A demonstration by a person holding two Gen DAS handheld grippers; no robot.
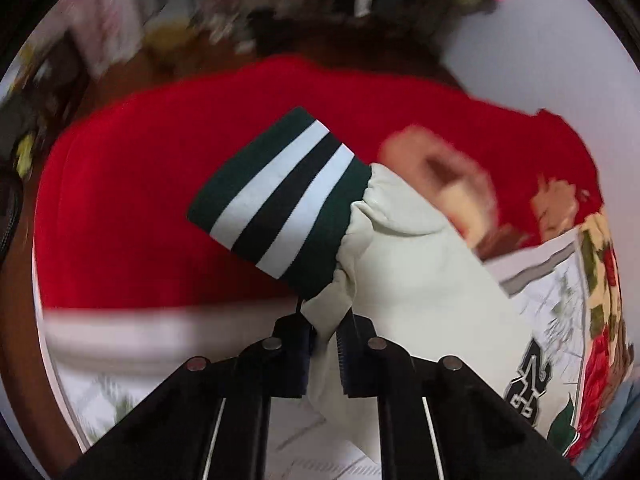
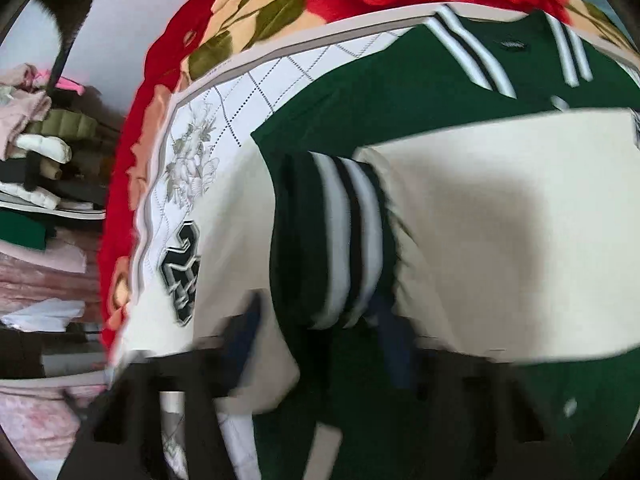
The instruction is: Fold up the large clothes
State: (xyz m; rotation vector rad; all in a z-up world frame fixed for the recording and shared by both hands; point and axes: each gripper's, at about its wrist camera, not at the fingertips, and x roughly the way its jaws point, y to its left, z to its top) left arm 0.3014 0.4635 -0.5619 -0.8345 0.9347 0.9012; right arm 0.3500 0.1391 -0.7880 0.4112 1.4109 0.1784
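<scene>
Red plush bedding with big roses covers the bed, and over it lies a white quilted sheet printed with grey flowers; on that sheet the task's garment — a green varsity jacket with cream sleeves — lies spread out, its striped collar toward the far edge in the right wrist view. The left gripper is clenched on the cream sleeve just below its striped cuff, the cloth bunched between the 2 fingers and the cuff standing up against the red blanket behind. The right gripper sits blurred at the other striped cuff, which lies over the green body; whether its jaws are closed on the cloth I cannot tell. The step in hand looks like folding the sleeves in across the jacket body. To do it well, I would carry the left sleeve low and flat over the chest, keep the cuff square to the sleeve line, lay it down without twisting, and release only once it rests smooth — the thick fabric will likely spring back if dropped early. As for containers, none shows clearly; shelves at the left of the right wrist view hold stacked folded clothes, too blurred to sort.
</scene>
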